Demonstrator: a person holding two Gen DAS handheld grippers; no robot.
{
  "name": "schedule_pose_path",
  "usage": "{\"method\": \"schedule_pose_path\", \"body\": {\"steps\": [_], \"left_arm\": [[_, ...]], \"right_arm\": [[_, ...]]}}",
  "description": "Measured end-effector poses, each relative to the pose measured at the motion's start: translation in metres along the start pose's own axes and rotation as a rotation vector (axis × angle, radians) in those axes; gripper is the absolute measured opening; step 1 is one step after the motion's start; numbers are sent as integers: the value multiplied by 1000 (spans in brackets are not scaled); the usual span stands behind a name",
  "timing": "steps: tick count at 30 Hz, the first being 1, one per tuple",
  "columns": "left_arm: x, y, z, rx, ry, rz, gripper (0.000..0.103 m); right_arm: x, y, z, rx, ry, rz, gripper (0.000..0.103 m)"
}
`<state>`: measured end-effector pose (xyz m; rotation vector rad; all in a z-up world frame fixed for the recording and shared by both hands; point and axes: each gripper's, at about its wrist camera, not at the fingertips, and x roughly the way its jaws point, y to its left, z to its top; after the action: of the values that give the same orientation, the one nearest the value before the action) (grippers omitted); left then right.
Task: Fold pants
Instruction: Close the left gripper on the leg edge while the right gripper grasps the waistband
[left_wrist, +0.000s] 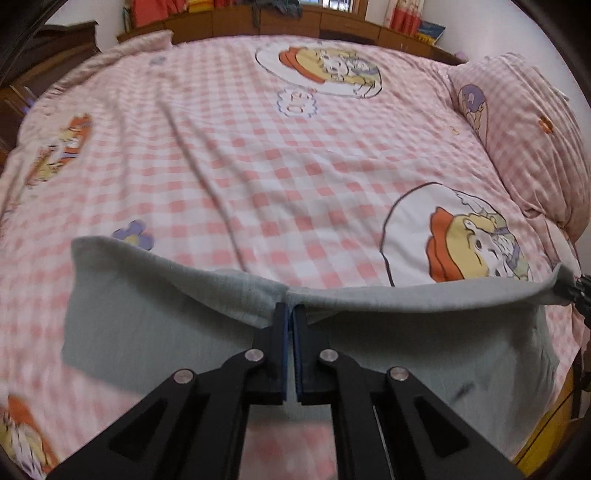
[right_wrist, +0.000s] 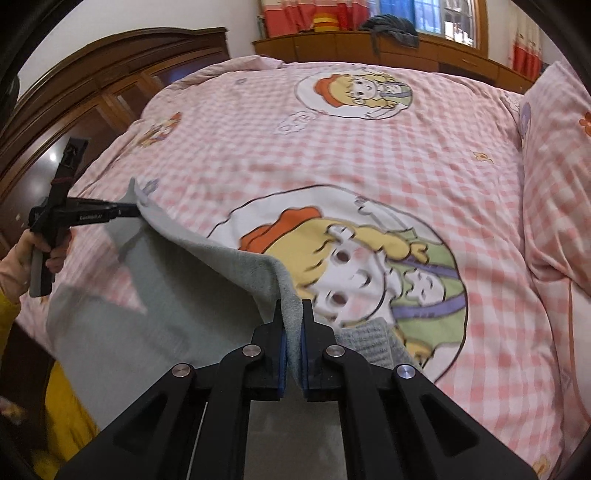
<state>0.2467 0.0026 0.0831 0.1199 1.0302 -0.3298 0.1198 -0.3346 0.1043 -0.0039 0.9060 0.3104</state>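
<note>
pinching the top edge of the grey pants (left_wrist: 424, 350), the left gripper (left_wrist: 290, 312) has its two black fingers pressed together on the cloth, blue pads nearly meeting with only a thin fold of fabric between them. it points steeply down toward the bed (left_wrist: 258, 166). from the right wrist view this same tool shows at the left side, gripped by a hand (right_wrist: 26, 254) with a yellow sleeve (right_wrist: 7, 317) behind it, its tip biting a corner of the cloth.

the right gripper (right_wrist: 293, 314) is likewise clamped, its pads squeezing a thicker bunch of the grey fabric that runs up between the fingers. it also tilts downward over the bedspread. in the left wrist view only its dark tip is visible, at the far right edge, where the cloth's edge ends.

the pants hang stretched between the two tools, the held edge raised off the pink checked cover and sagging slightly in the middle, the rest draping down toward the near side of the bed. a ribbed grey part (right_wrist: 369, 343) lies on the cover just right of the right gripper.

a pillow (left_wrist: 524, 129) in matching checks sits at the right side of the bed. a wooden headboard (right_wrist: 92, 85) stands at the left, and a low wooden cabinet (right_wrist: 369, 48) runs along the far wall with a dark garment (right_wrist: 391, 26) heaped on top of it.
</note>
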Motion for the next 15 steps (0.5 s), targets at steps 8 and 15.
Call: {"method": "schedule_pose_path", "body": {"steps": [8,15], "left_arm": [[-78,-18,-74,-51,-100,27,2],[-127,-41,-146,-116,-127,13,2]], "right_arm": [[-34,17,-43,-14,7,20,6],[-44,29,-81,-42,67,9,6]]}}
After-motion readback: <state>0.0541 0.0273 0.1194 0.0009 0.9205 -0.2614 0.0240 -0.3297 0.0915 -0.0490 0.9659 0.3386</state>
